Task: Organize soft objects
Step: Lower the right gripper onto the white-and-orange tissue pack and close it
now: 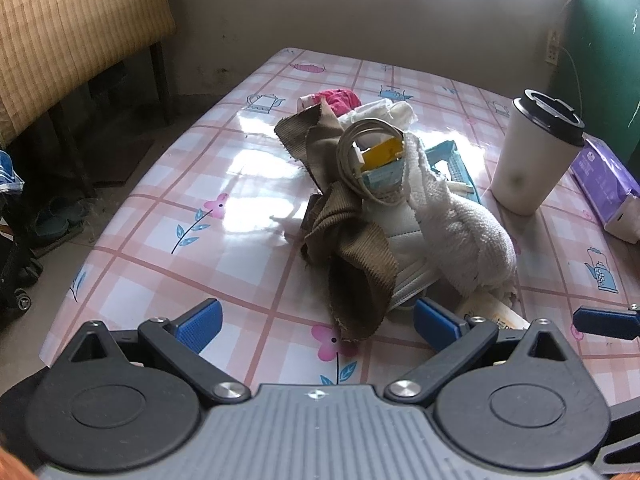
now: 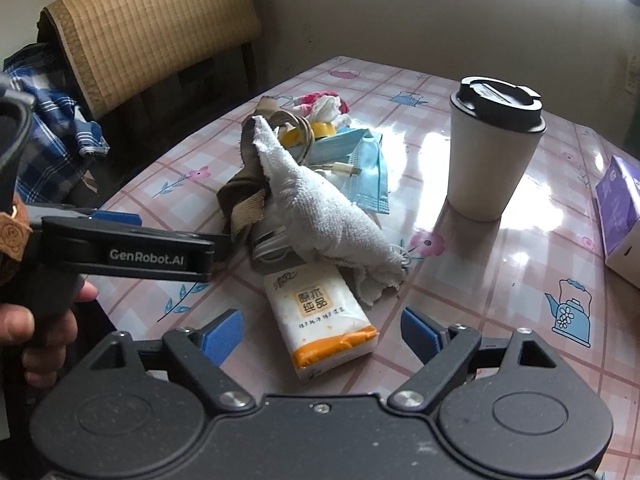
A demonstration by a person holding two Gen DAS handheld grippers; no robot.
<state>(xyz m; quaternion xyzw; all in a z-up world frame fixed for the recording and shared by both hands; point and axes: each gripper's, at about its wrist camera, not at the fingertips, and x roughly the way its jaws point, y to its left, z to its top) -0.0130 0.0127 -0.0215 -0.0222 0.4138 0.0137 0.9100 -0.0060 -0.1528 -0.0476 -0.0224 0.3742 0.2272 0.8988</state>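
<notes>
A heap of soft things lies mid-table. A brown corduroy cloth [image 1: 352, 248] [image 2: 240, 196] drapes toward my left gripper [image 1: 318, 326], which is open, the cloth's near hem lying between its blue pads. A white towel [image 1: 460, 232] [image 2: 320, 208] lies over a white face mask [image 1: 404, 256], a coiled cable [image 1: 360, 152] and blue masks [image 2: 368, 172]. A pink cloth [image 1: 340, 100] sits at the far end. My right gripper [image 2: 320, 334] is open just short of a tissue pack [image 2: 320, 316].
A white cup with a black lid [image 1: 528, 152] [image 2: 492, 148] stands right of the heap, with a purple tissue pack [image 1: 604, 184] [image 2: 620, 208] beyond it. The table [image 1: 224, 184] has a glossy checked cover. A chair with a woven mat [image 2: 152, 28] stands at the left.
</notes>
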